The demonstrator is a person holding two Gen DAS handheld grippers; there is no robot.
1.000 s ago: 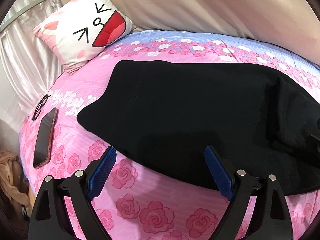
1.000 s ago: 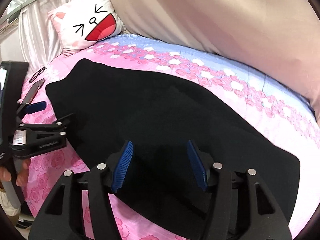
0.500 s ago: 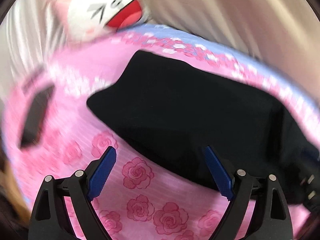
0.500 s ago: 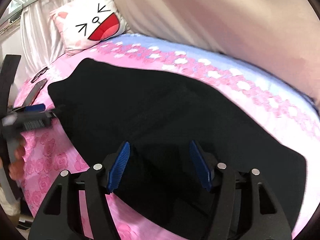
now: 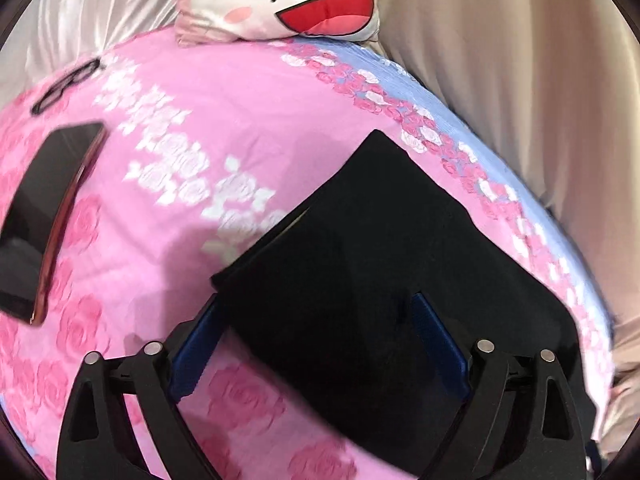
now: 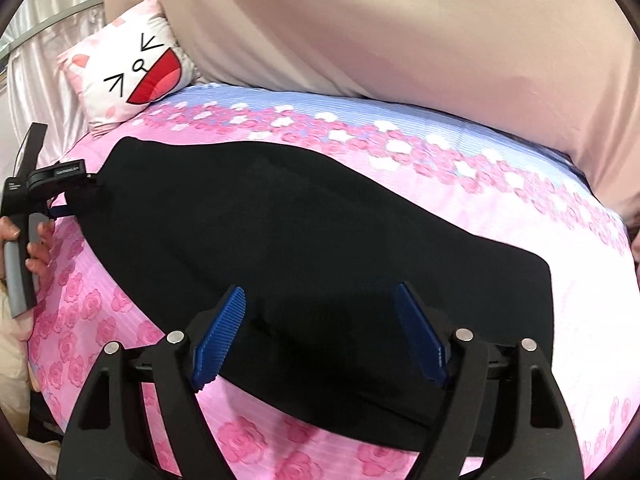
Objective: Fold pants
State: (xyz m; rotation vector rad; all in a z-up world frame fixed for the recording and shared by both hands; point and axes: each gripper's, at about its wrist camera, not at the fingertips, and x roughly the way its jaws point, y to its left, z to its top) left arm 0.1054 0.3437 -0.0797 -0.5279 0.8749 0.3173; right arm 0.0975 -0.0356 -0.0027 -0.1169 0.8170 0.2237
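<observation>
Black pants lie flat along a pink rose-print bed. In the left wrist view the pants' left end lies between the open blue pads of my left gripper, with the near corner over the left pad. In the right wrist view my right gripper is open and sits over the near edge of the pants toward their right end. The left gripper also shows in the right wrist view at the pants' left end, held by a hand.
A cartoon-face pillow sits at the head of the bed. A phone and glasses lie on the bed left of the pants. A beige curtain hangs behind the bed. The bed edge drops off at the left.
My left gripper swung left and moved in onto the left end of the pants, whose corner now lies between its pads. My right gripper shifted slightly along the near edge and stayed open.
</observation>
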